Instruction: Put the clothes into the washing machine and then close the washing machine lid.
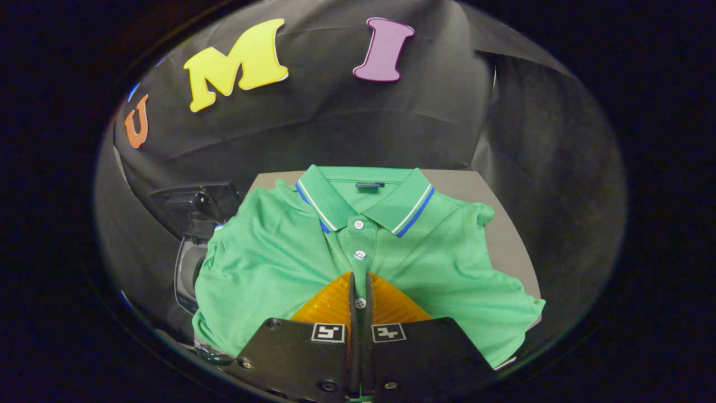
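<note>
At the left of the frame the washing machine [193, 263] peeks out beside the counter [503, 235]. The green shirt [268, 268] lies spread across the frame's middle. At lower centre the gripper [360, 280] has its jaws nearly pressed together over the button strip; whether they pinch cloth is unclear. A thin pinch could slip, or the shirt snag on the counter.

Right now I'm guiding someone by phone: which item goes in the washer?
On the grey table lies a green polo shirt, spread flat. The orange fingers are nearly closed over its button strip. Its blue-and-white striped collar marks it out.
</note>
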A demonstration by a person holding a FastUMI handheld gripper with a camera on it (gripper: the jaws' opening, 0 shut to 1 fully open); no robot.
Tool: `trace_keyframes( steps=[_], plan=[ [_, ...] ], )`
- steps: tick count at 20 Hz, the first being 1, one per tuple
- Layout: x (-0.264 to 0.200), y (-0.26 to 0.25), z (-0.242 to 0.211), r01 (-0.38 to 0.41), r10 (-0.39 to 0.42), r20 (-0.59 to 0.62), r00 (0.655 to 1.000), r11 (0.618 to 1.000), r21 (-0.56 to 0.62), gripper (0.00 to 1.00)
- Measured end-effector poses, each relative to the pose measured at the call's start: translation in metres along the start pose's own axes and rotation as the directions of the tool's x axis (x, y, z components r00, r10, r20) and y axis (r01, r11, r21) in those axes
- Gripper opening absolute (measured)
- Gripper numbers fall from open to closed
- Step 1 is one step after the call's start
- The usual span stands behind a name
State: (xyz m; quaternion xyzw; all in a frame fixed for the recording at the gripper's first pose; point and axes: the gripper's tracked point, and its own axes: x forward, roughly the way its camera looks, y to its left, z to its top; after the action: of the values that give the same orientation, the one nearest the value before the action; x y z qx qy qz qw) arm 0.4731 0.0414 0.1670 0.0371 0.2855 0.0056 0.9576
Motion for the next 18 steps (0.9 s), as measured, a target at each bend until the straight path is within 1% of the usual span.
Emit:
trace_keyframes(
  steps=[3, 4, 8, 9, 13, 16, 18],
  plan=[
    [-0.014, 0.005, 0.017, -0.015, 0.014, 0.071, 0.997, 1.0, 0.021, 0.04],
    [-0.023, 0.012, 0.024, -0.042, 0.039, 0.094, 0.995, 0.999, 0.029, 0.04],
    [-0.062, 0.024, 0.058, -0.07, 0.064, 0.21, 0.976, 0.997, 0.02, 0.04],
    [-0.075, 0.031, 0.066, -0.09, 0.083, 0.227, 0.97, 0.996, 0.022, 0.04],
    [-0.126, 0.047, 0.101, -0.132, 0.12, 0.33, 0.936, 0.991, 0.016, 0.04],
    [-0.17, 0.073, 0.129, -0.164, 0.157, 0.407, 0.9, 0.986, -0.016, 0.04],
    [-0.199, 0.093, 0.149, -0.17, 0.175, 0.455, 0.873, 0.984, -0.051, 0.04]
  ],
)
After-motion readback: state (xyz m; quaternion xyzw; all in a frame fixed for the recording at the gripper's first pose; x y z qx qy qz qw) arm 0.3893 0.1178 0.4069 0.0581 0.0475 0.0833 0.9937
